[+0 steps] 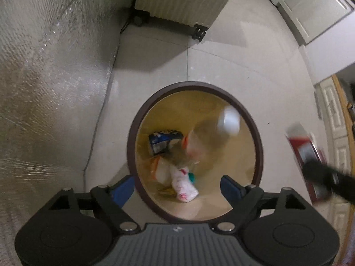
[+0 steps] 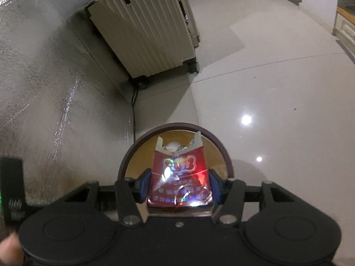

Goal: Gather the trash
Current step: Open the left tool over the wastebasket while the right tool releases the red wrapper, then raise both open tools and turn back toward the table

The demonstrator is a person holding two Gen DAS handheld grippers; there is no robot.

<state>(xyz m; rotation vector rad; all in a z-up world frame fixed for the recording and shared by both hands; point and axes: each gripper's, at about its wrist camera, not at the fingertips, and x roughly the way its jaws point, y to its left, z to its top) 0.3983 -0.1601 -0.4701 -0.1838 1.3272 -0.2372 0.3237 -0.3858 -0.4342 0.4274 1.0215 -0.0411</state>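
The left gripper (image 1: 177, 188) is held with fingers spread and empty directly above the open bin (image 1: 195, 150), where trash already lies, while the red packet (image 2: 179, 177) is pinched between the right gripper (image 2: 178, 185) fingers, the bin just beyond them.

A round bin (image 1: 133, 137) with a dark brown rim and tan inside stands low in the frame's centre. At its bottom lie a blue-and-white carton (image 1: 163, 143) and a crumpled white wrapper (image 1: 184, 186). A blurred clear bottle (image 1: 199, 141) sits mid-bin. A shiny red pack (image 2: 179, 177), top torn open, stands upright at lower centre.
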